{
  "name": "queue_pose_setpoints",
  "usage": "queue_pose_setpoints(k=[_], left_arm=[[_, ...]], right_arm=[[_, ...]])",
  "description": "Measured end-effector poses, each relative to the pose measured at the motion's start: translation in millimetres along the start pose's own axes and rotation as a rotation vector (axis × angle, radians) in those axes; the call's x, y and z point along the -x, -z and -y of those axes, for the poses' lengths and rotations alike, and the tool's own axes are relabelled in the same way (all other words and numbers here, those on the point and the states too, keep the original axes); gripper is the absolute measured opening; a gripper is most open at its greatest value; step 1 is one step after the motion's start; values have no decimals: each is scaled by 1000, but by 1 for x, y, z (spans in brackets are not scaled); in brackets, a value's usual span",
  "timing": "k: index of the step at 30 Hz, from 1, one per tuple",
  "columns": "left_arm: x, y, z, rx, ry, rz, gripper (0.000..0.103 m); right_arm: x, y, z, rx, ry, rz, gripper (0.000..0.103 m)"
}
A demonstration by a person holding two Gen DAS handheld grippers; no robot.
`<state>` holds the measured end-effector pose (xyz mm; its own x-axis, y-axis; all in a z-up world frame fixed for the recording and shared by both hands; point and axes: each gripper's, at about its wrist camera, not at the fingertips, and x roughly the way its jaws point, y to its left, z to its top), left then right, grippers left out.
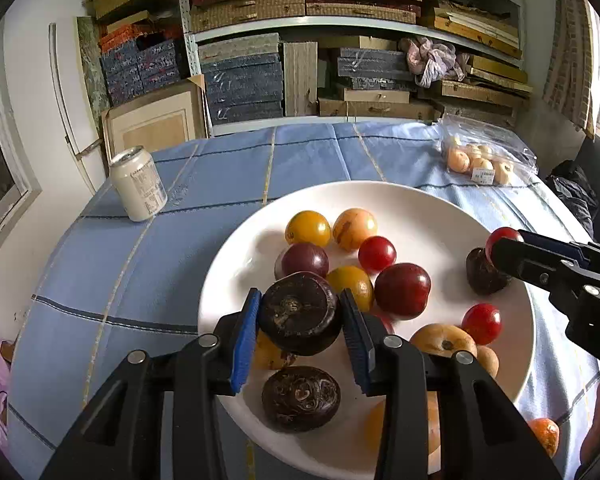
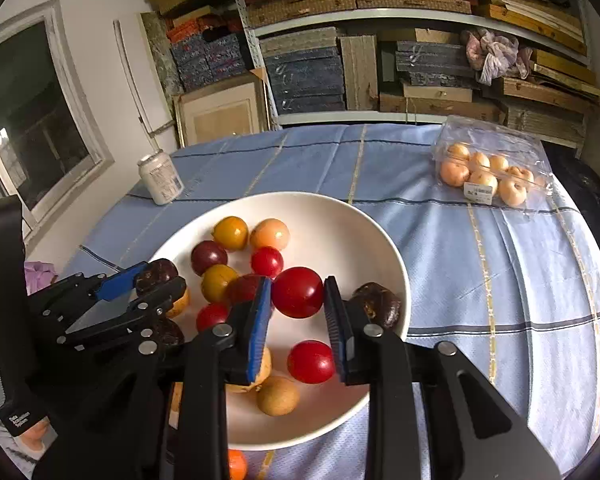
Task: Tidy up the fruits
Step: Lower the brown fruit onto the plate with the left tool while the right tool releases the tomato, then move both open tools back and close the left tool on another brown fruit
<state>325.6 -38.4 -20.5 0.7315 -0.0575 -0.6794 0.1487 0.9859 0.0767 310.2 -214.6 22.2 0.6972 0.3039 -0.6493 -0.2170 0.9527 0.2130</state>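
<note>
Left wrist view:
left gripper (image 1: pixel 300 314): pinching a dark fruit (image 1: pixel 300 312) above the white bowl (image 1: pixel 236 264) — lifted clear, probably for sorting.
dark fruit below (image 1: pixel 301 398): lies in the bowl.

Right wrist view:
right gripper (image 2: pixel 297 292): pads clamp a red tomato (image 2: pixel 297 292) over the bowl — held by its sides.
bagged fruit (image 2: pixel 488 176): apart on the tablecloth (image 2: pixel 500 280).

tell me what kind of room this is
Probably a storeroom or back room used for eating: metal shelves stacked with flat boxes, beside a table under a blue checked cloth holding a white plate of fruit.
</note>
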Motion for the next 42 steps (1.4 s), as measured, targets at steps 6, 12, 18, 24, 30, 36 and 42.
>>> queue_pose_setpoints(k=[6, 12, 18, 24, 30, 36, 42], left_arm=[[-3, 2, 0, -1, 7, -8, 40], [1, 2, 1, -8, 3, 4, 41], [9, 1, 2, -7, -8, 29, 52], [13, -1, 1, -11, -11, 42, 59], [20, 0, 0, -1, -7, 45, 59], [56, 5, -17, 72, 29, 89, 64], [80, 54, -20, 91, 119, 58, 73]], right_arm=[[-11, 6, -5, 27, 6, -33, 27], [-13, 8, -6, 32, 0, -40, 34], [-7, 6, -5, 28, -3, -25, 37], [1, 1, -5, 19, -12, -4, 40], [24, -4, -11, 8, -39, 50, 41], [90, -9, -33, 38, -99, 198, 61], [137, 37, -57, 124, -102, 265, 65]])
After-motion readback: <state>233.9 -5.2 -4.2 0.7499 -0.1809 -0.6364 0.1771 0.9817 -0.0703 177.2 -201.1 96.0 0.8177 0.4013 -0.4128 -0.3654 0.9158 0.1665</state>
